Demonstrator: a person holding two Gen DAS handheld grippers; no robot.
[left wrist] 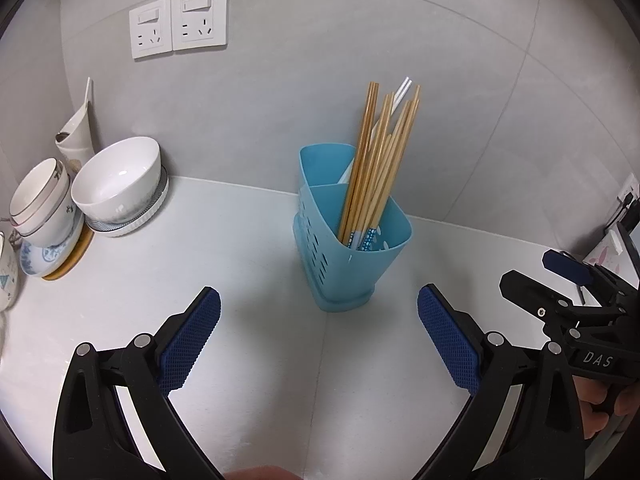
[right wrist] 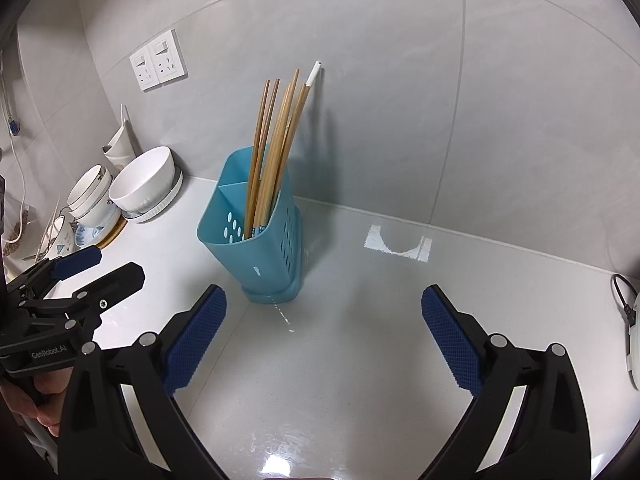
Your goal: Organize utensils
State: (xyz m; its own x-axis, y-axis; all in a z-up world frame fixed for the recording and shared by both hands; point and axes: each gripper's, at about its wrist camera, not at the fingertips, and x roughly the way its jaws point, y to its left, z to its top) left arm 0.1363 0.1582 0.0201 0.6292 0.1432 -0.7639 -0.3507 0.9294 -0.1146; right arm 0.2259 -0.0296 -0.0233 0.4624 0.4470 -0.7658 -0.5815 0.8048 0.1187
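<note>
A blue plastic utensil holder with two compartments stands on the white counter near the wall. Several wooden chopsticks stand upright in its nearer compartment, with a white utensil among them. It also shows in the right wrist view with the chopsticks. My left gripper is open and empty, just in front of the holder. My right gripper is open and empty, in front of and to the right of the holder. The right gripper shows at the right edge of the left wrist view.
Stacked white bowls and patterned bowls sit on plates at the left by the wall. Wall sockets are above. A white taped mark lies on the counter at the right. A white device with a cable is at the far right.
</note>
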